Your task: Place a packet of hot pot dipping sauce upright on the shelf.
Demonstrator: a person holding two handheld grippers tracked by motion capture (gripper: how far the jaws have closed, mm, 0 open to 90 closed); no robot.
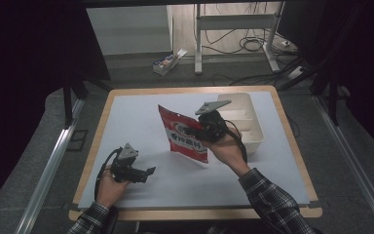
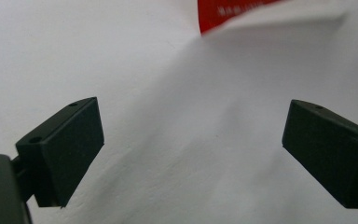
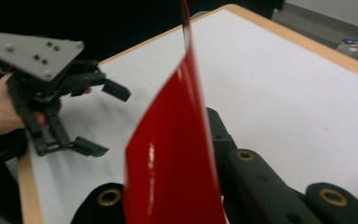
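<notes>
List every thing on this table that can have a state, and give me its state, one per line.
Red glossy snack bag: lifted off the table, hanging tilted, pinched at one edge.
Right gripper: shut on the bag.
Left gripper: open, nothing between its fingers, low over the white table cover.
Cream plastic divided tray: upright; compartments look empty.

A glossy red snack bag [image 1: 184,135] with a white label and dark lettering is hanging clear above the white table cover, near the middle of the table. It is standing roughly upright and tilting, its top edge pointing up-left and its lower corner down-right. In the right gripper view its shiny red side [image 3: 175,154] is showing almost edge-on.
</notes>
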